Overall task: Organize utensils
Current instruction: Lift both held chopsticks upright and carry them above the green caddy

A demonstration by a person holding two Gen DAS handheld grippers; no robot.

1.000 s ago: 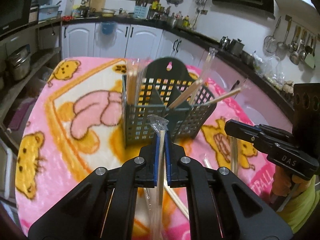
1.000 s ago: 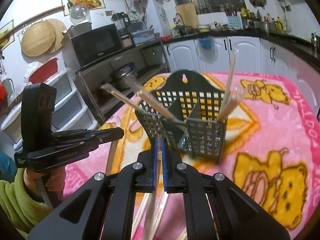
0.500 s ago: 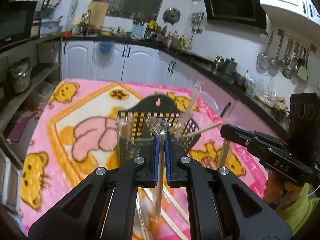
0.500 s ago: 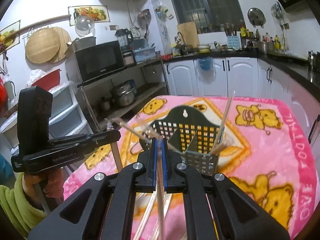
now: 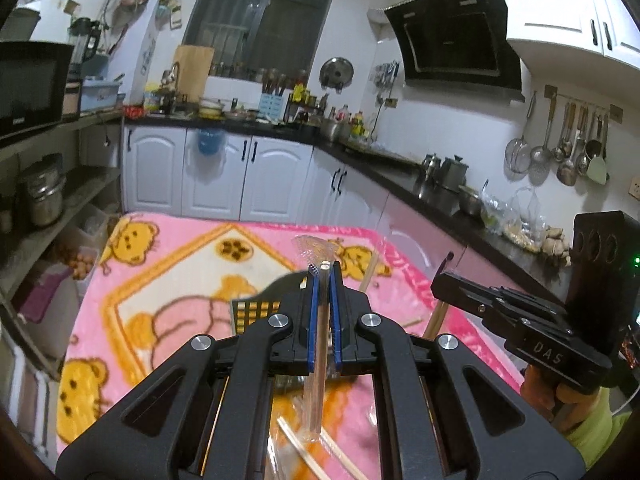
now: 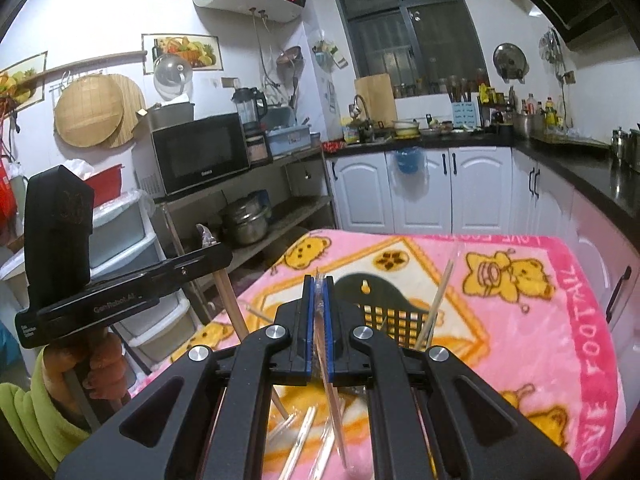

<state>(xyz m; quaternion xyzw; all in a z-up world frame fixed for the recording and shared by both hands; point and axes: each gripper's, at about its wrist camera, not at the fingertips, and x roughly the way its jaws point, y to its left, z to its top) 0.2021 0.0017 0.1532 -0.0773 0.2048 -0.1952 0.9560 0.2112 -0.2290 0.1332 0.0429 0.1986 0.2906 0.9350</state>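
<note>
With each claw, left [image 5: 323, 320] and right [image 6: 318, 330], pinching one wrapped chopstick [image 5: 316, 360] above the surface [image 5: 168, 280], either long stick may snag the rack [image 6: 384, 312] below and miss its compartment.

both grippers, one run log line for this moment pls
left gripper: shut on wrapped chopstick | right gripper: shut on wrapped chopstick | utensil basket: below
</note>
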